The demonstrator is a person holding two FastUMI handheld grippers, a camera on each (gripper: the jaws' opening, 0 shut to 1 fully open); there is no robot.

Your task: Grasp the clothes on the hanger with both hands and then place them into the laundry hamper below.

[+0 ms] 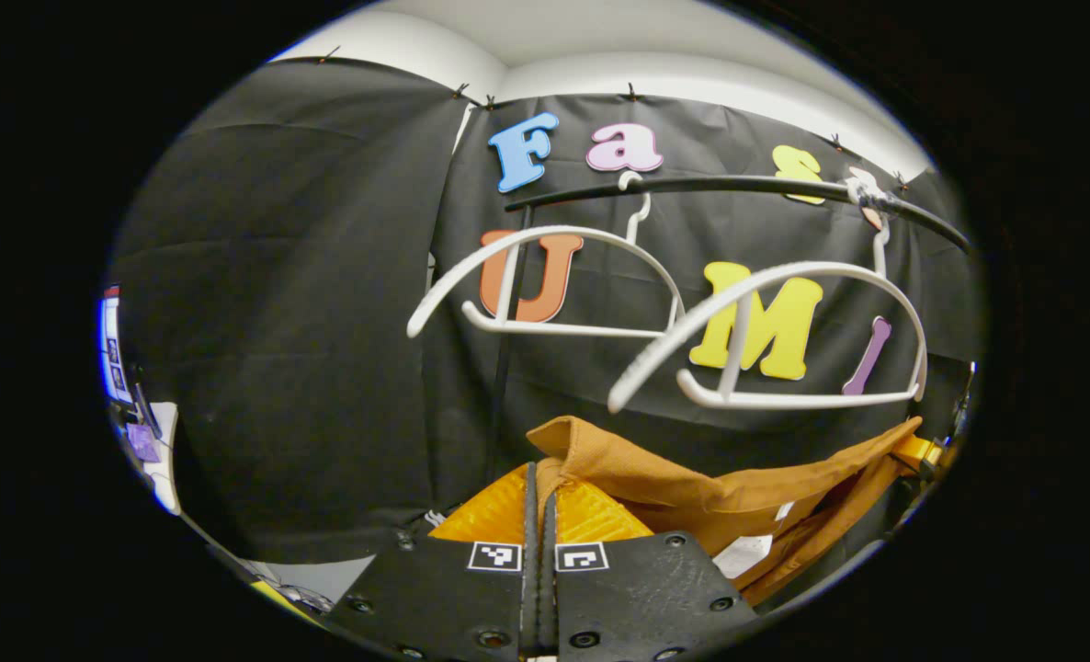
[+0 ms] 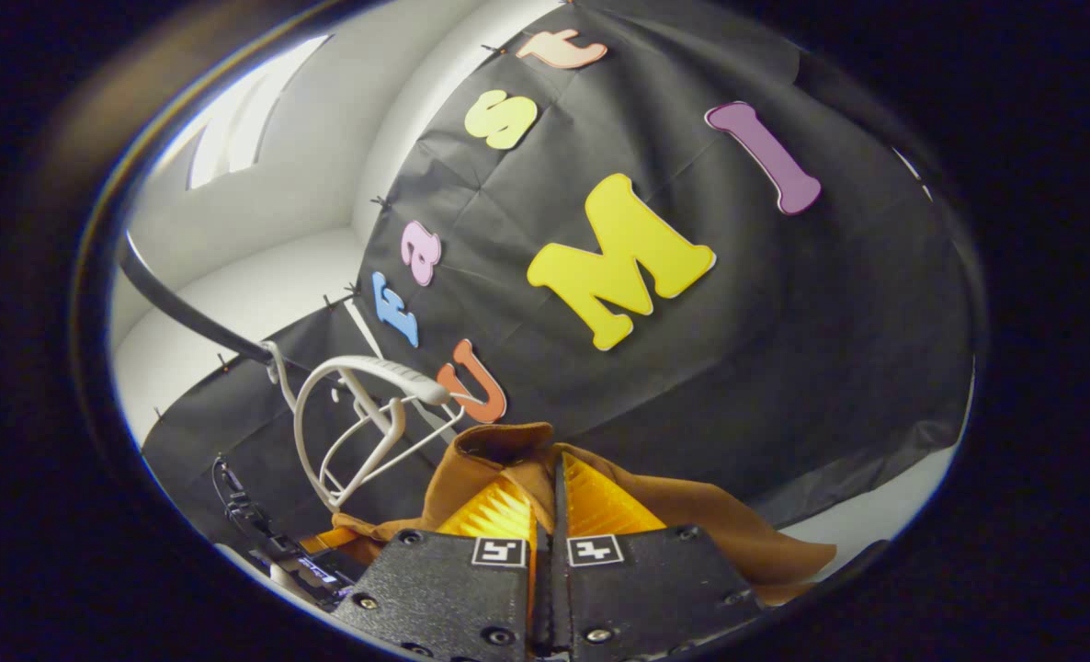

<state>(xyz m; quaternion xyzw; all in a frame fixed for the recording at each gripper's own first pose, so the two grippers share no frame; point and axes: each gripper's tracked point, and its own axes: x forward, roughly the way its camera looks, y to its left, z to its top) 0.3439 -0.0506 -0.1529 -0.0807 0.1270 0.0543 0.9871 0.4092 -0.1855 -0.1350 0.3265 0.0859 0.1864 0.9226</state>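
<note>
At the bottom centre of each view, left gripper [image 1: 539, 501] and right gripper [image 2: 550, 501] each pinch the brown cloth garment [image 1: 692, 492] (fingers fully closed), below two white plastic hangers [image 1: 766, 336].

Garment [image 1: 692, 487] below 2 hangers [image 1: 766, 340]

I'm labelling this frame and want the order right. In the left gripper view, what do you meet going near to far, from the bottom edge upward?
Left gripper, its jaws shut on the garment → brown garment → nearer white hanger → farther white hanger → black rail.
</note>
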